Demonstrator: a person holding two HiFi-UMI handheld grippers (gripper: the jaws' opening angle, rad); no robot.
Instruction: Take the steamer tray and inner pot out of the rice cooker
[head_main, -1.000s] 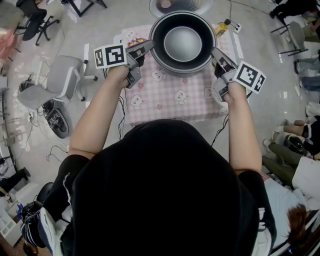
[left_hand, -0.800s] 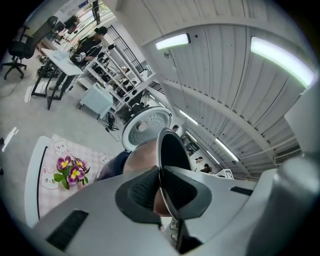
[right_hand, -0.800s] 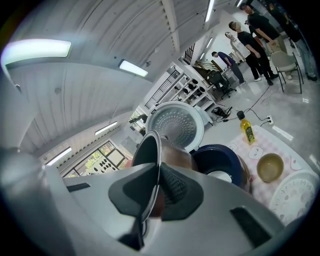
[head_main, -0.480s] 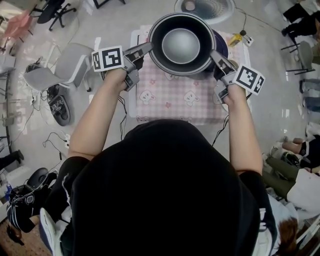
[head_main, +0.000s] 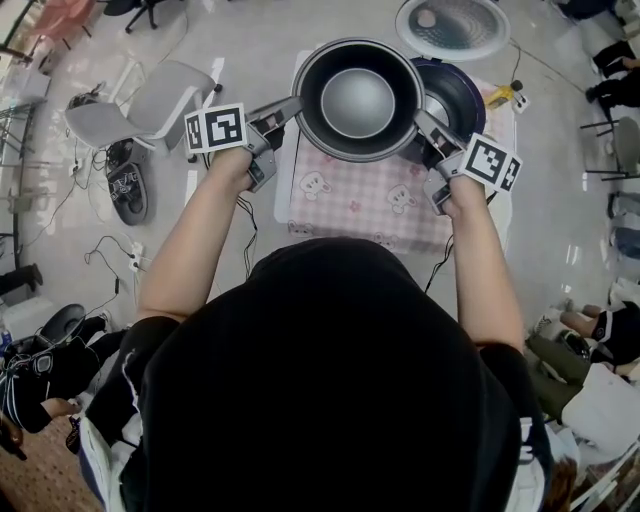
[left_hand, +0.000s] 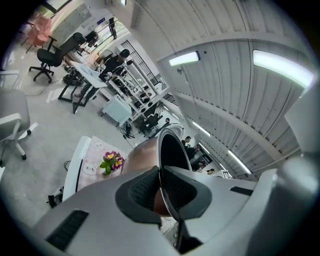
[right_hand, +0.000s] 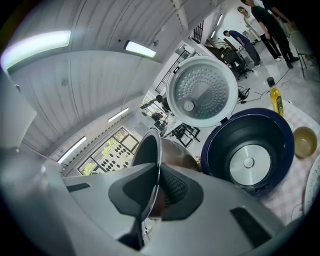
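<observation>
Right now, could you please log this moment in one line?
inner pot: out of rice cooker | left hand-held gripper: shut on pot | right hand-held gripper: shut on pot

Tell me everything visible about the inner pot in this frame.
The inner pot is a round, deep metal bowl with a thin rim. It is dark inside with a grey flat bottom, and coppery-brown outside. It is empty and upright, out of the rice cooker, whose open dark blue body stands to its right. It is held above the pink checked cloth. The left gripper is shut on its left rim and the right gripper on its right rim; nothing else touches it.
</observation>
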